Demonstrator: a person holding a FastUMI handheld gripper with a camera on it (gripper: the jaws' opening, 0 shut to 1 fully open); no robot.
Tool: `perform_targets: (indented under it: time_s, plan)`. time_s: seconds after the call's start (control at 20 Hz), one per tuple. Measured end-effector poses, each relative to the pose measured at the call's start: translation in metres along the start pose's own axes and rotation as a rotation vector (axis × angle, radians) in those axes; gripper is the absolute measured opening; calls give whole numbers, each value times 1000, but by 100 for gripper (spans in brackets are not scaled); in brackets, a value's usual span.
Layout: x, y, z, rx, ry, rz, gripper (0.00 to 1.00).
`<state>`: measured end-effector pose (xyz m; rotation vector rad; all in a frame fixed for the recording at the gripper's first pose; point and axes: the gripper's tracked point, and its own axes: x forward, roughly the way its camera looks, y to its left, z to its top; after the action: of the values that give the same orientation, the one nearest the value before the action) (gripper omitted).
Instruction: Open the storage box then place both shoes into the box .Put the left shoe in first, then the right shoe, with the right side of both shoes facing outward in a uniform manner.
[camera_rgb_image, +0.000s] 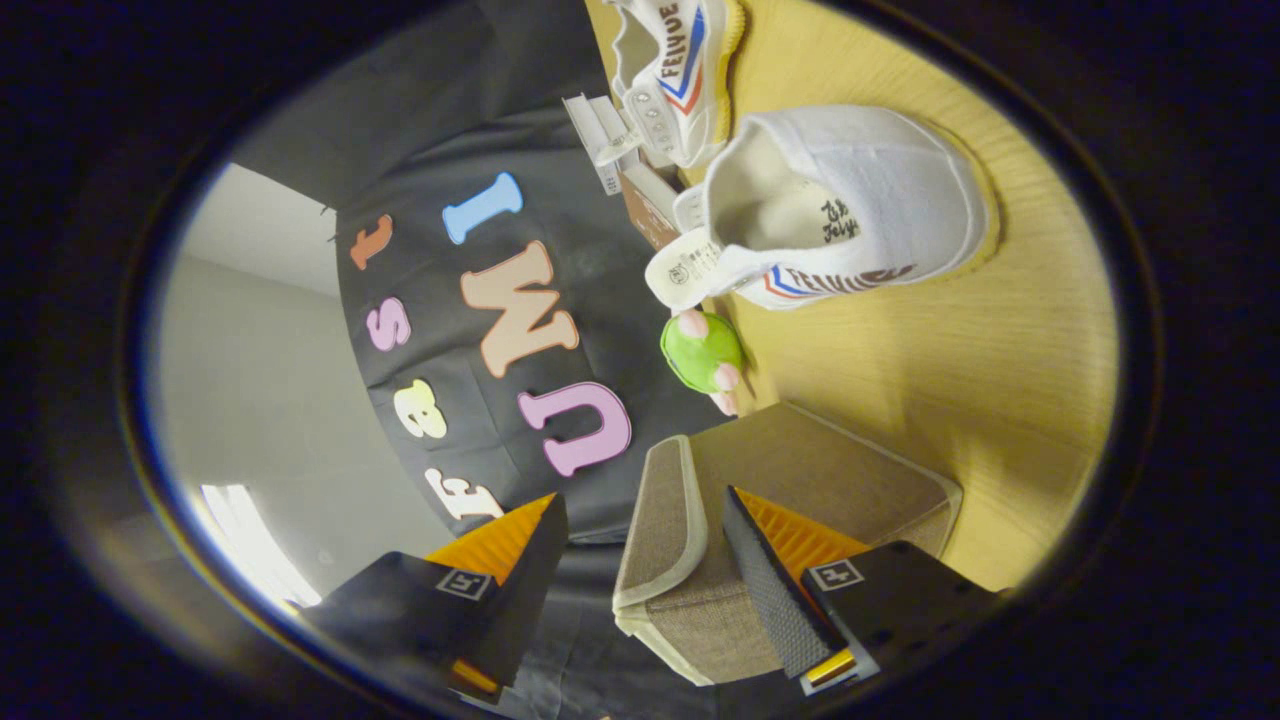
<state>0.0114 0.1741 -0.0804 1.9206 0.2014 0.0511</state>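
Held rolled onto its side, the hand-held gripper (640, 545) has its two fingers spread wide apart, pinching nothing, with the lid edge of a beige fabric storage box (800, 480) lying in the gap between them. One finger (770, 580) sits against the box's woven side, while the other hangs clear of it in front of the black cloth wall; whether the nearer finger actually touches the fabric cannot be told. The box's lid (665, 525), trimmed with a pale border, looks closed or nearly so. The box rests on a yellow wood-grain table (1000, 380). Beyond the fingers and past the box, a small green plush toy (702, 352) with pink feet sits at the table's back edge, just beside the box's far corner. Farther on, a white canvas high-top shoe (850, 205) with red and blue side stripes stands on the table with its open collar turned toward the camera and its tongue flopped out near the toy. A second matching white shoe (675, 70) lies beyond the first, close to it. Between this second shoe and the cloth wall are a white ribbed object (600, 135) and a small brown carton (650, 205), both at the table's back edge and too partly seen to name further.
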Motion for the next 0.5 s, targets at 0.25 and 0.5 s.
perform_targets:
  time_s: [0.25,0.5]
  plan:
    - [1,10,-5,11,37,1,98]
    - [1,20,-2,-2,33,8,98]
